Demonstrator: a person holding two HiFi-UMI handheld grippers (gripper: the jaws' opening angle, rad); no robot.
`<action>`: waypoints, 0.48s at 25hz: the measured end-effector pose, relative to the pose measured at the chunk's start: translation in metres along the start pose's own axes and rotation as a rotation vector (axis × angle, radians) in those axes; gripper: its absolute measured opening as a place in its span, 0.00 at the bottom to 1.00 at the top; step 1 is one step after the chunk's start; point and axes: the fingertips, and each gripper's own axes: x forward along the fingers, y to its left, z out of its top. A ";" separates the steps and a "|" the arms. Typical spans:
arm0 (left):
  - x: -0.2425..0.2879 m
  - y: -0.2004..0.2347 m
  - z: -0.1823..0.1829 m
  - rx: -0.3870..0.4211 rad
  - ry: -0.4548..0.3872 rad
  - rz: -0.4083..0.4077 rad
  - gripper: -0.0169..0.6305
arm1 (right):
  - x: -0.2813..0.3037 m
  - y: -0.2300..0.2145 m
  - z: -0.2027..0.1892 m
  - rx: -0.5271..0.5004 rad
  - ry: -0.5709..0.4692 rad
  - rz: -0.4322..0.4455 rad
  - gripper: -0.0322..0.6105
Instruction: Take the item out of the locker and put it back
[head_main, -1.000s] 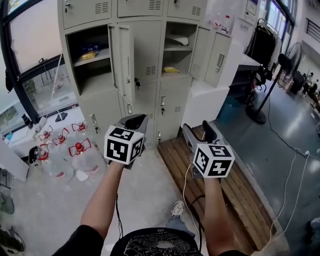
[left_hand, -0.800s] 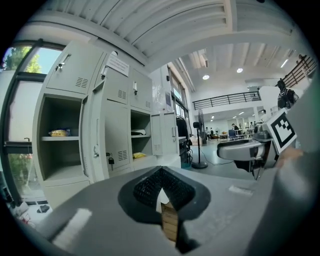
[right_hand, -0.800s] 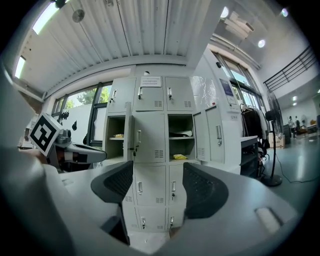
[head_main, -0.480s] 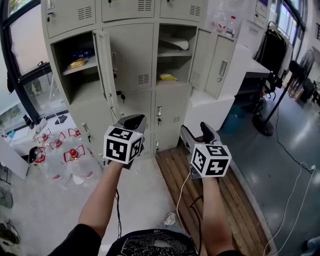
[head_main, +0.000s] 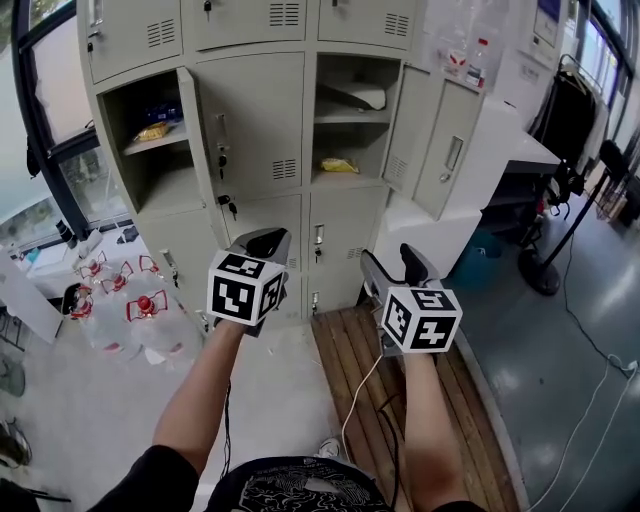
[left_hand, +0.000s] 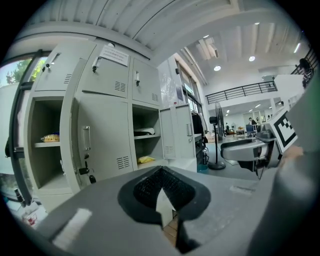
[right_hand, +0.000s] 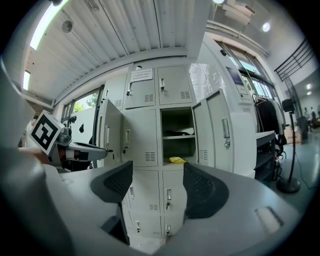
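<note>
Workshop hall with a pale floor; a bank of grey lockers (head_main: 262, 110) fills the back.

- Yellow packet (head_main: 338, 165) lies on the bottom of the open compartment in the right column, middle row. That compartment's door (head_main: 440, 150) is swung out to the right.
- A shelf above the packet, in the same compartment, carries a white and dark bundle (head_main: 356, 95).
- Right tool (head_main: 392, 258): released, jaws apart. Through its own view only the locker fronts show between the pads, with the packet far behind the gap. It is held low in front of the bottom row, well apart from the packet.
- Left tool (head_main: 262, 240): clenched, pad pressed against pad, with no object between them. It is level with the right tool and to its left.
- Left column: a second compartment stands open, its door edge-on. A second yellow bag (head_main: 153, 130) sits on its shelf, with something dark blue behind it.
- Keys (head_main: 222, 157) hang from the middle column's locks.
- Floor, left: a cluster of clear water bottles (head_main: 150, 305) with red caps.
- Floor, right: a slatted wooden platform (head_main: 345, 340) butts against the lockers' foot, under the right tool.
</note>
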 end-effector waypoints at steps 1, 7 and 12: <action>0.003 0.000 0.001 -0.001 0.000 0.006 0.03 | 0.003 -0.003 0.001 -0.002 -0.001 0.006 0.58; 0.025 -0.001 0.007 -0.004 0.001 0.030 0.03 | 0.018 -0.023 0.005 -0.008 0.001 0.034 0.58; 0.044 -0.002 0.008 -0.014 0.007 0.049 0.03 | 0.031 -0.038 0.004 -0.009 0.011 0.054 0.58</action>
